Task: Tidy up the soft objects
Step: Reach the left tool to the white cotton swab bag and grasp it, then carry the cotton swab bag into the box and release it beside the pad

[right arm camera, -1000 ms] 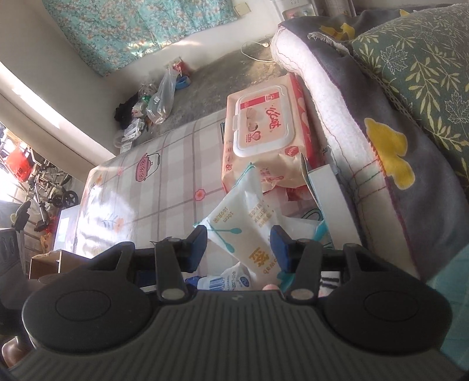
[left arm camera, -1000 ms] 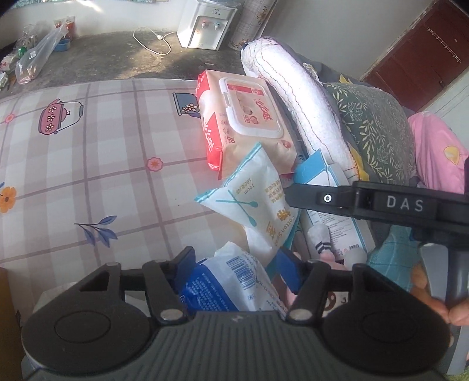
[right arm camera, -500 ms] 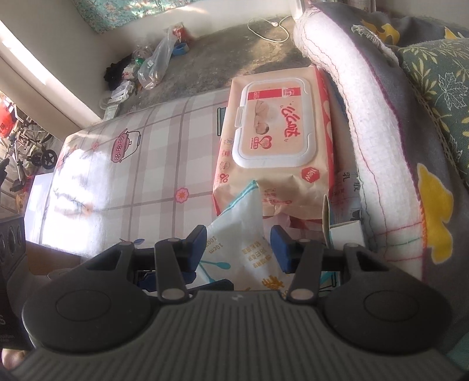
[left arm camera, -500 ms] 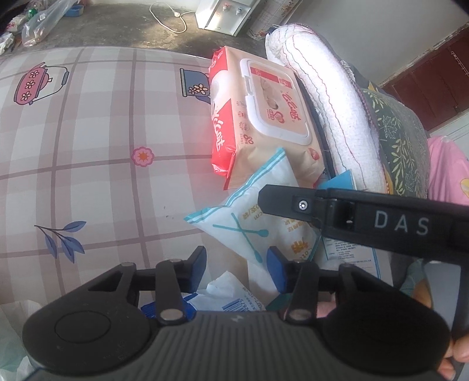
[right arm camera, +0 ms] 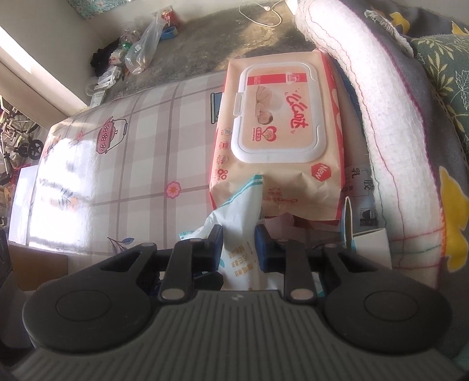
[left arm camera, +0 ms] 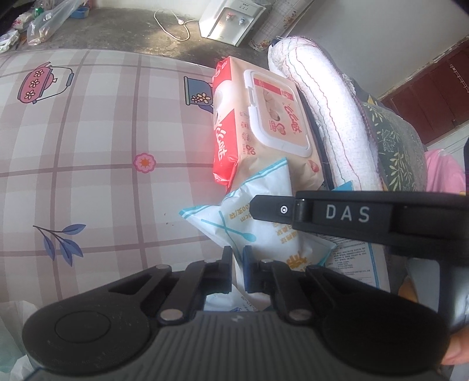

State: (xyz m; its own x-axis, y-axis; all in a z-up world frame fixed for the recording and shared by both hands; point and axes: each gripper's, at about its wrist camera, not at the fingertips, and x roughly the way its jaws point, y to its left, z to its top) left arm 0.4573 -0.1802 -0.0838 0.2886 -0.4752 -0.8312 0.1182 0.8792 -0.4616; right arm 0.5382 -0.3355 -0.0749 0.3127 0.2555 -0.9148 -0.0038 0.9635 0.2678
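- At the far left of the left wrist view, the surface (left arm camera: pixel 88 152) wears a checked cloth printed with a pink pot, a flower and a blue leaf sprig; beyond its far edge, a clear plastic bag (left arm camera: pixel 47 25) lies on the grey floor.
- A white cord (left arm camera: pixel 171 25) trails on the floor toward a white water dispenser (left arm camera: pixel 231 20).
- Toward the middle, a pack of baby wipes (left arm camera: pixel 263 129), peach with a red side and a closed white flip lid, lies flat on the surface.
- A white pouch of cotton swabs (left arm camera: pixel 258 222), edged in teal, leans with its top corner against the near end of the wipes pack.
- The left gripper (left arm camera: pixel 238 265) has just been closing and now pinches a thin edge of the swab pouch between its blue pads.
- The right gripper (right arm camera: pixel 239 244) has also just been closing; in its own view its pads press on the same pouch, higher up near the pouch's top, so it is clenched on it.
- In the left wrist view the right tool's black arm, marked DAS, crosses over the pouch from the right.
- Right of the pouch, a white and blue carton (right arm camera: pixel 369 240) stands beside the wipes.
- Farther right, a rolled white quilt (left arm camera: pixel 325 117) with coloured stitching runs alongside the wipes pack, with a leaf-print cushion (left arm camera: pixel 395 152) and pink fabric (left arm camera: pixel 442 173) behind it.
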